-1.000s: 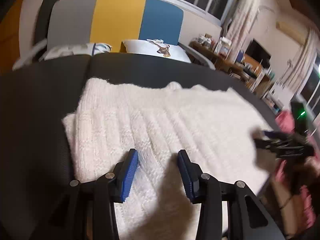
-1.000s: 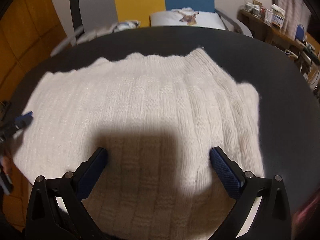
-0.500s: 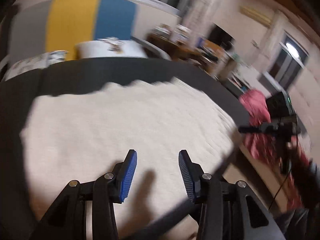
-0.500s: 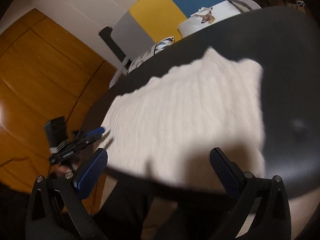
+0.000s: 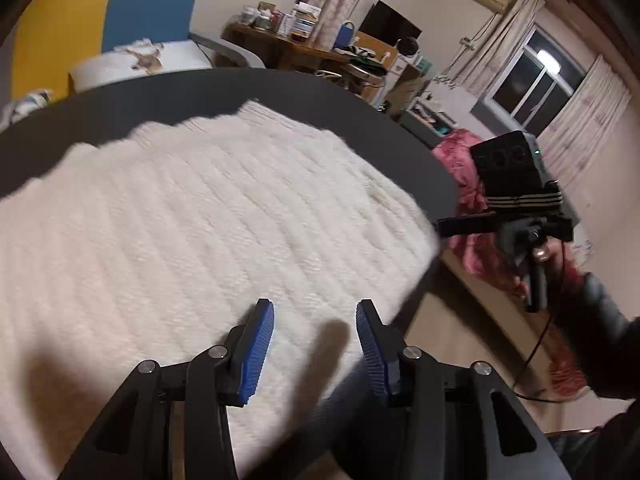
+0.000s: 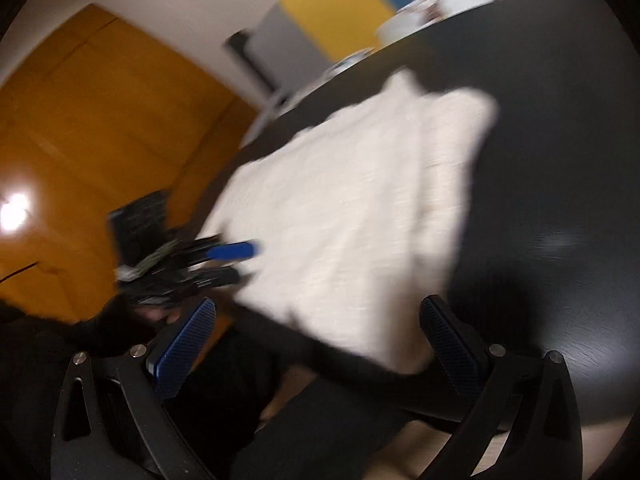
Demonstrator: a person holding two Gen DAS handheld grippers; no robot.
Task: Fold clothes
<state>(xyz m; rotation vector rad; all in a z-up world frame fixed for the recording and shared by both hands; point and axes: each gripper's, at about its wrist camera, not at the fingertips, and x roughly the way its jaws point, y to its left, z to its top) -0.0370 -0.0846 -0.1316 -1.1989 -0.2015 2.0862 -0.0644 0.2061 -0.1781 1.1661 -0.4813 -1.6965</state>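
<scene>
Right now a cream knit sweater [image 5: 192,240] lies flat, already folded into a rough rectangle, on a dark round bench [image 5: 340,108]. Its near edge reaches the bench rim closest to the person.

Left claw [image 5: 315,354]: blue pads apart, nothing between them. It hovers over the sweater's near edge, pointing across the knit toward the far side of the bench. The ribs run left-right from this view.

Right claw [image 6: 316,344]: also apart and empty, w/ a wider gap than the left. It sits off the bench, beyond the sweater's near corner, angled so the sweater stretches away up and to the right. This view is motion-blurred, so fine detail is lost. In the left view the right claw shows from the side, off the sweater's right end, held out past the bench rim by a hand [image 5: 552,256] in a dark sleeve.

Judgement: the left claw is nearer the sweater, directly above it; the right would have to come back in over the bench rim before any grip. Neither touches the cloth. Looks like a pause between folds, or the fold is done; can't tell which.
</scene>
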